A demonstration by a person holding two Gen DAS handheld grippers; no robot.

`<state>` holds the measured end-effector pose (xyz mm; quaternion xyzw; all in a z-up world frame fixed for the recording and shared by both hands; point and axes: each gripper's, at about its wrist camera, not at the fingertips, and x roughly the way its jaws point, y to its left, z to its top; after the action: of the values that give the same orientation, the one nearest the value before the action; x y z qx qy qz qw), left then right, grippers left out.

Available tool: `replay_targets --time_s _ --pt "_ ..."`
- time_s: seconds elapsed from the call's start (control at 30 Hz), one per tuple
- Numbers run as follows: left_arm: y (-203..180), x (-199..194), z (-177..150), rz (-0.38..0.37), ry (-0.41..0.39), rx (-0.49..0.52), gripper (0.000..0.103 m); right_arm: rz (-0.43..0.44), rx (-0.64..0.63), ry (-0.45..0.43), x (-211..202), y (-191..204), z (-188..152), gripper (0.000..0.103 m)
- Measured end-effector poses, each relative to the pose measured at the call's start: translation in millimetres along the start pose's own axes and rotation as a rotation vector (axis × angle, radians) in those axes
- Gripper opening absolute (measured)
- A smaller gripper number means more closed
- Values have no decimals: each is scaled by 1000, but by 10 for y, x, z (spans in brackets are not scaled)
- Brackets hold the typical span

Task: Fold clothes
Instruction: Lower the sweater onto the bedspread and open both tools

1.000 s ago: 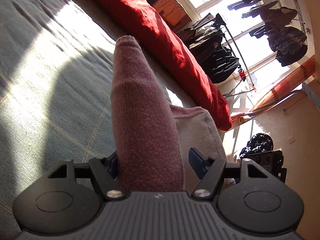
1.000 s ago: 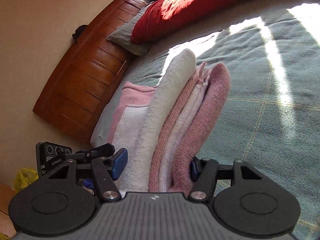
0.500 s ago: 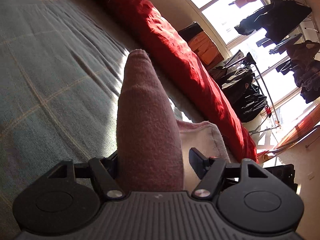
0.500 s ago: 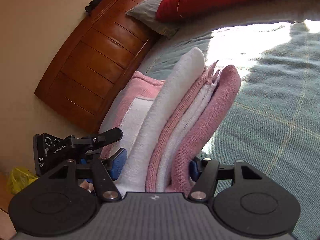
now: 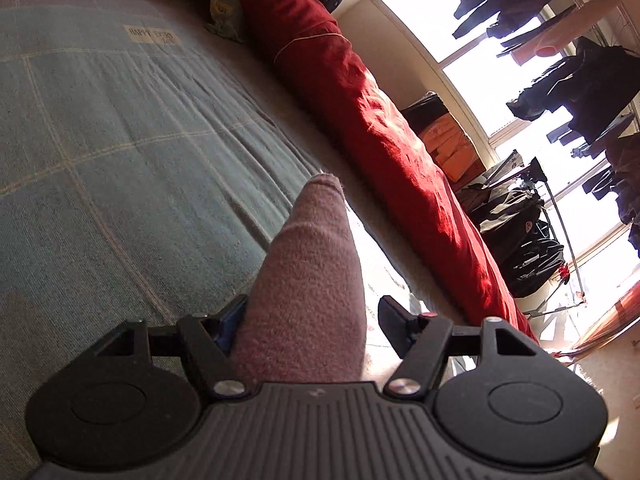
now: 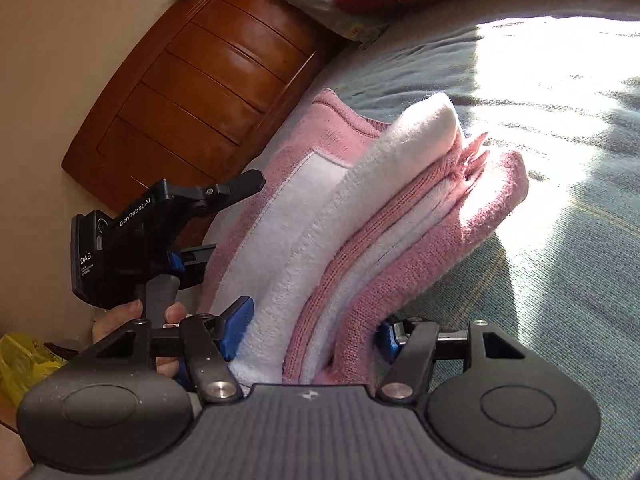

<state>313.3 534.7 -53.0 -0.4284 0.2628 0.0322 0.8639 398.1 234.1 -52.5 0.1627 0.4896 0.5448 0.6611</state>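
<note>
Right wrist view: the right gripper (image 6: 310, 338) is clamped on one end of a folded pink-and-white garment (image 6: 372, 216), whose stacked layers of pink knit and white fleece fill the space between its blue pads. The left gripper (image 6: 208, 232), held in a hand (image 6: 132, 320), meets the garment's far side. In the left wrist view, the left gripper (image 5: 316, 322) has the folded pink edge (image 5: 308, 280) against its left pad, while the right pad stands clear of the cloth. The bundle sits above the blue-green bedspread (image 5: 120, 140), near the red pillow (image 5: 380, 140). Folding appears largely complete; setting the bundle down and releasing it seems to remain.
</note>
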Motion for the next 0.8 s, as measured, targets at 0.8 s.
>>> replay_targets --time_s 0.8 --pt "-227 -111 -37 0 58 112 79 -94 -134 -209 -698 -42 92 85"
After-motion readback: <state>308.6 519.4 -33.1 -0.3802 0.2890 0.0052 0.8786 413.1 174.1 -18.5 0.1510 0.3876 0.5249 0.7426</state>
